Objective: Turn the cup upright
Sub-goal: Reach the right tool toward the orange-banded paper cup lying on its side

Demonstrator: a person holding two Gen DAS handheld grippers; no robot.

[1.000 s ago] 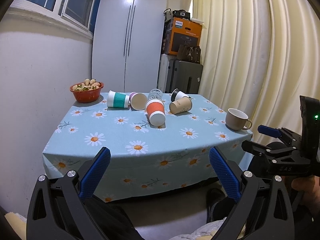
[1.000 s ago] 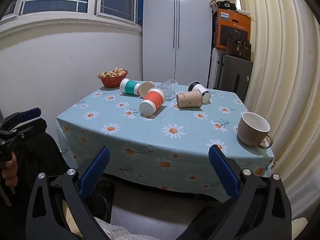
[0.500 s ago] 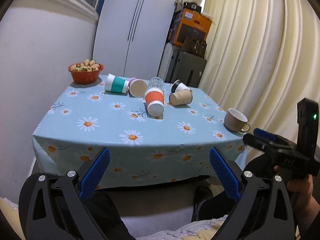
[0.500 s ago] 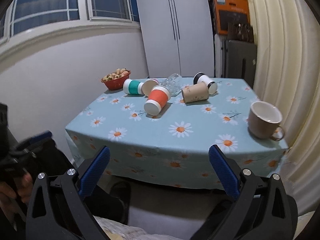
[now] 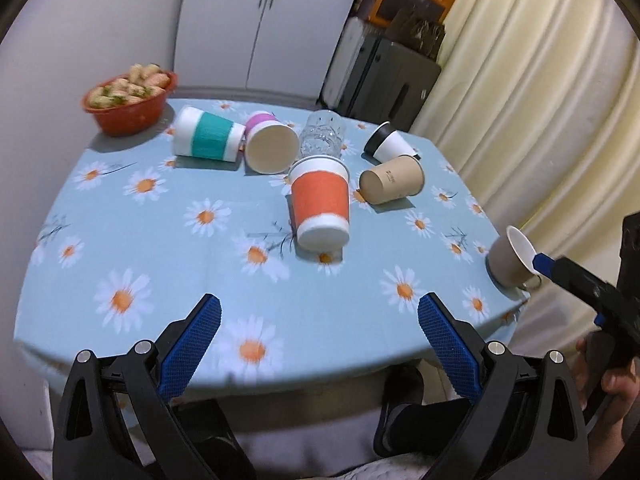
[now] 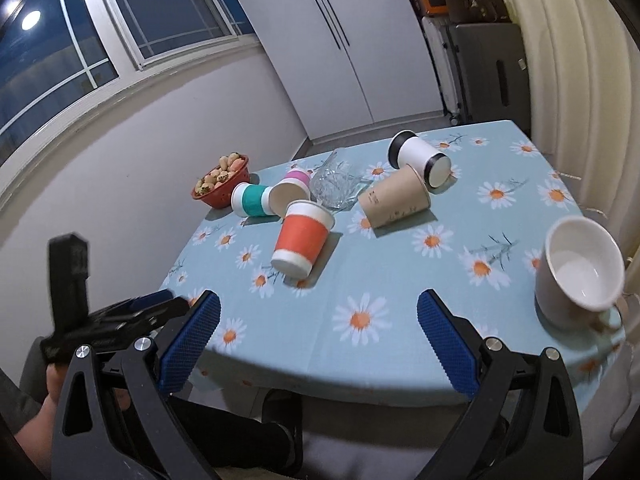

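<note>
Several cups lie on their sides on the daisy tablecloth [image 5: 160,264]: an orange-sleeved cup [image 5: 320,204] [image 6: 301,238] nearest, a teal-sleeved cup [image 5: 208,134] [image 6: 251,199], a pink-sleeved cup [image 5: 270,144], a clear glass [image 5: 323,134] [image 6: 334,184], a brown paper cup [image 5: 394,180] [image 6: 394,197] and a white cup with a black rim [image 5: 388,144] [image 6: 418,157]. My left gripper [image 5: 319,334] is open and empty over the front edge. My right gripper [image 6: 318,330] is open and empty at the front edge too.
A beige mug [image 5: 510,258] [image 6: 578,268] stands upright at the table's right front corner. A red bowl of food [image 5: 130,98] [image 6: 222,186] sits at the far left. The wall is at left, curtains at right, a cabinet and boxes behind.
Both grippers have moved up and forward over the table's front edge and tilted down toward the cups. Both stay open. The cups have not moved.
</note>
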